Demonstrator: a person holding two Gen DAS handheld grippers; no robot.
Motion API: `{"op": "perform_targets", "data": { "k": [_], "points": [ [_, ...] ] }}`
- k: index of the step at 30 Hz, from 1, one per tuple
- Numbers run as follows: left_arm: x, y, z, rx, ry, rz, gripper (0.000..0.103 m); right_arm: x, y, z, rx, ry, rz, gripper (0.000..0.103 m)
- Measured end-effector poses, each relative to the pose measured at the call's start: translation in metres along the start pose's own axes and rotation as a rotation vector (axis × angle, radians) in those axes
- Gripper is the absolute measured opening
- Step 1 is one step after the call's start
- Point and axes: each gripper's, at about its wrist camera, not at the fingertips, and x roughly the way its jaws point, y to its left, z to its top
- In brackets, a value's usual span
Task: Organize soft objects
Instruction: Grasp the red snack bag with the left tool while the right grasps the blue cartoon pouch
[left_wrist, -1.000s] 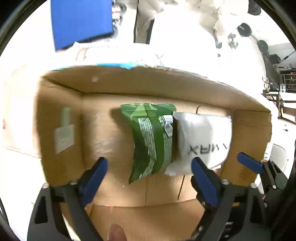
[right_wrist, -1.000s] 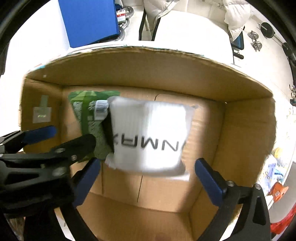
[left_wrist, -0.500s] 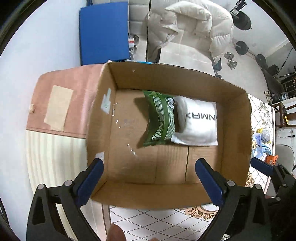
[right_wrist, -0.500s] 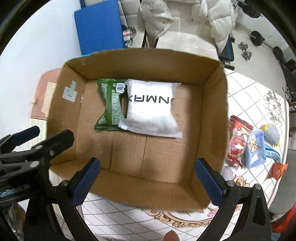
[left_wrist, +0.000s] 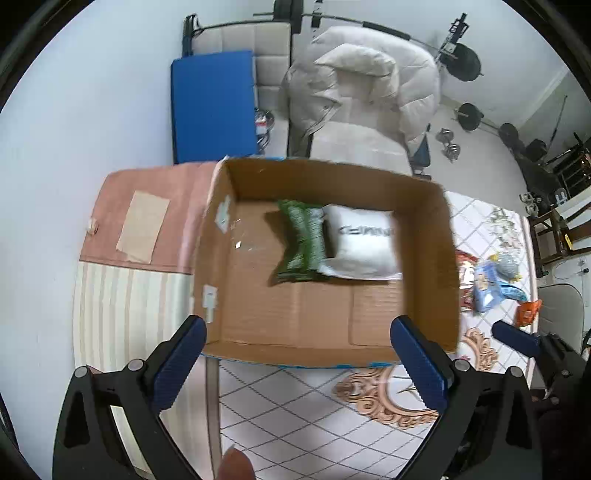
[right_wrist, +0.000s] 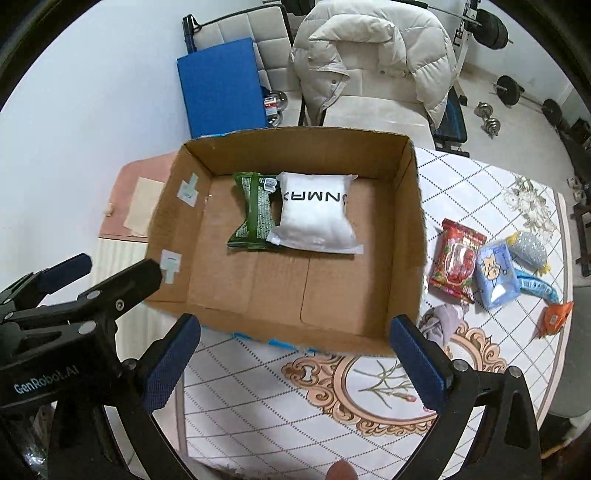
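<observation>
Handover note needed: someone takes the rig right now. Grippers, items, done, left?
Left gripper: open, empty, over the box's near edge.
Right gripper: open, empty, same spot, to the right of the left one.
In the box: green pack and white pack, side by side at the back.
Done: those two are packed.
Left, on the table right of the box: red pack, blue pack, grey cloth, orange pack, plus a glittery item and a blue toy. The red pack lies nearest the right gripper, so probably next.
</observation>
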Motion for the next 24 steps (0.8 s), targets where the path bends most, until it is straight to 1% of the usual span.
{"op": "perform_targets", "data": {
  "k": [3,4,6,7,8,10,11,12,13,14,15,18,19,21,23,24],
  "points": [
    [-0.013,-0.036,0.004,0.049,-0.033,-0.006,0.102,-0.019,-0.032,-0.007,0.039,-0.009,0.017,0.103],
    [-0.016,-0.054,0.006,0.066,-0.046,-0.018,0.102,-0.028,-0.053,-0.009,0.070,-0.015,0.017,0.103],
    [-0.014,-0.086,0.013,0.103,-0.046,-0.031,0.102,-0.041,-0.085,-0.011,0.108,-0.029,-0.003,0.103],
    [-0.010,-0.106,0.018,0.125,-0.036,-0.030,0.102,-0.046,-0.112,-0.011,0.133,-0.039,-0.036,0.103],
    [-0.005,-0.123,0.023,0.145,-0.027,-0.023,0.102,-0.048,-0.132,-0.010,0.151,-0.044,-0.058,0.103],
    [0.017,-0.165,0.034,0.211,0.002,0.037,0.102,-0.041,-0.175,-0.007,0.178,-0.034,-0.105,0.103],
    [0.027,-0.179,0.038,0.236,0.012,0.064,0.102,-0.032,-0.199,-0.004,0.186,-0.015,-0.135,0.103],
    [0.043,-0.200,0.045,0.275,0.023,0.107,0.102,-0.021,-0.216,0.000,0.182,0.003,-0.154,0.103],
    [0.058,-0.216,0.050,0.303,0.038,0.137,0.102,-0.002,-0.236,0.005,0.170,0.034,-0.180,0.103],
    [0.070,-0.227,0.053,0.320,0.056,0.148,0.102,0.011,-0.246,0.009,0.161,0.055,-0.193,0.103],
    [0.085,-0.238,0.057,0.336,0.082,0.161,0.102,0.034,-0.261,0.014,0.150,0.095,-0.199,0.103],
    [0.129,-0.263,0.069,0.356,0.162,0.181,0.102,0.078,-0.283,0.024,0.144,0.165,-0.182,0.103],
    [0.136,-0.269,0.070,0.357,0.175,0.179,0.102,0.096,-0.288,0.027,0.136,0.190,-0.176,0.103],
    [0.150,-0.281,0.073,0.370,0.193,0.197,0.101,0.116,-0.293,0.029,0.134,0.222,-0.166,0.103],
    [0.162,-0.292,0.075,0.387,0.221,0.205,0.098,0.135,-0.300,0.030,0.140,0.252,-0.165,0.099],
    [0.168,-0.295,0.076,0.383,0.237,0.200,0.090,0.142,-0.304,0.030,0.149,0.264,-0.162,0.093]
  ]
}}
